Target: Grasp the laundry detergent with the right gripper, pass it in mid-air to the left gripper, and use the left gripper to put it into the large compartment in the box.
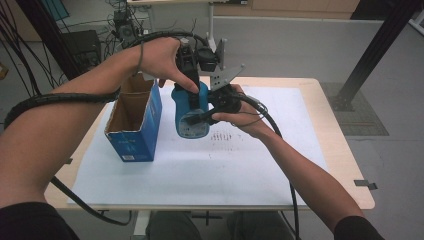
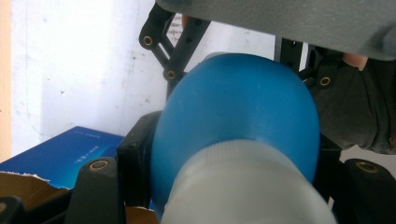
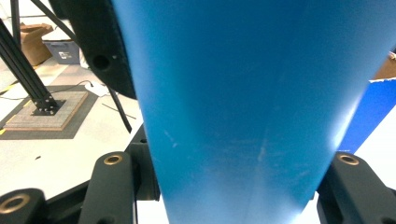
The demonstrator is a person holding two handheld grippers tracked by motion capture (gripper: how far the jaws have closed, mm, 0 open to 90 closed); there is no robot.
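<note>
Closely, both claws, left (image 1: 192,82) and right (image 1: 216,107), clench the blue bottle (image 1: 191,112), hiding its label.

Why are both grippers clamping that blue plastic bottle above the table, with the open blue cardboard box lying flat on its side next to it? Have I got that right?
Not quite. The open blue cardboard box stands upright on the table, its open top facing up, as the high view shows. The rest holds: the left gripper and the right gripper both clamp the blue plastic bottle above the table, beside the box.
</note>
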